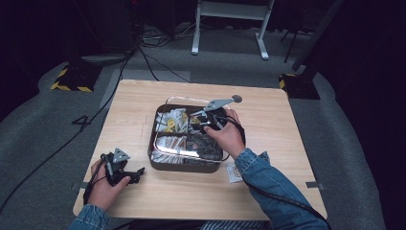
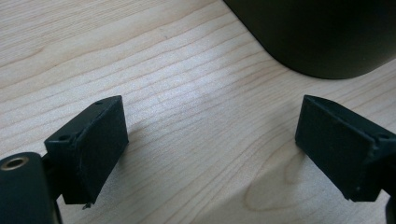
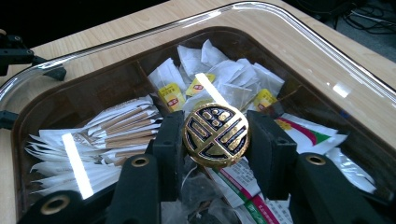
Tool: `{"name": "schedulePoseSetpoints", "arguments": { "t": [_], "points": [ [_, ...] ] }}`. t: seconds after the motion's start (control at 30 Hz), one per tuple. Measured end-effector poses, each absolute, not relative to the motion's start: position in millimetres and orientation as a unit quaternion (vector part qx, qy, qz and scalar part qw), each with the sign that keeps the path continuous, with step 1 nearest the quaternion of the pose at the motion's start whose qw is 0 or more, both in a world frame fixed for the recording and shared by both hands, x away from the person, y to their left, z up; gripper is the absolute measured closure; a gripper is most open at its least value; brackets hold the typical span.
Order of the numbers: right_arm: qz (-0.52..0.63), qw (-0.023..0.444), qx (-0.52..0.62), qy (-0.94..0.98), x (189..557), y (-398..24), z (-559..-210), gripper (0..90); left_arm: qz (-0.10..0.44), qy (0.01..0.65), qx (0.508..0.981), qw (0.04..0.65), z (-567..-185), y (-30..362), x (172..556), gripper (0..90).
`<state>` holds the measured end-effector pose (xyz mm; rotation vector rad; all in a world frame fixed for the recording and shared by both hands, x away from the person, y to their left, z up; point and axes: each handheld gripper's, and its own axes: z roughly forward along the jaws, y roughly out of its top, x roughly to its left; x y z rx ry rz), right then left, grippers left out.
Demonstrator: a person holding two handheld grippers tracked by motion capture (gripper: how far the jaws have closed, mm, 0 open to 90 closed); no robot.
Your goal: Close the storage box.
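Right gripper view: right gripper (image 3: 215, 140) jaws clamp the round gold-and-black knob (image 3: 215, 135) of the clear lid (image 3: 299, 51) over the dark compartmented box (image 1: 184, 165) of tea bags. Lid seating or removal remains undetermined. Left gripper (image 2: 212, 149) jaws stand apart on the wooden surface (image 2: 187, 93).

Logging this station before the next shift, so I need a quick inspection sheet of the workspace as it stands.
Surface: light wood table, bare around the box.
Job's things: dark compartment box with a clear lid; gold round knob sits at the lid's centre; tea bags and sachets inside.
Clutter: one small packet on the table beside the box.
Grippers: right hand-held gripper closed on the knob; left hand-held gripper open, low over bare wood.
Cables: black leads on the floor behind the table.
Surroundings: grey carpet, white stand legs, hazard-striped base.
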<state>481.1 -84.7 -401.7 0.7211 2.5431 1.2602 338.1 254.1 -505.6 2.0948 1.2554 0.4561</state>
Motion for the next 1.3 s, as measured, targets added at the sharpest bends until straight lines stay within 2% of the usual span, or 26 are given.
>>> {"name": "schedulePoseSetpoints", "arguments": {
  "t": [0.73, 1.3],
  "points": [
    [0.416, 0.089, 0.219, 0.878, 483, -59, -427, 59.2, 0.173, 0.478, 0.798, 0.323, -506, 254, 338, 9.6],
    [0.410, 0.083, 0.220, 0.882, 485, -59, -433, 59.2, 0.174, 0.478, 0.798, 0.322, -506, 254, 338, 9.6]
  ]
}}
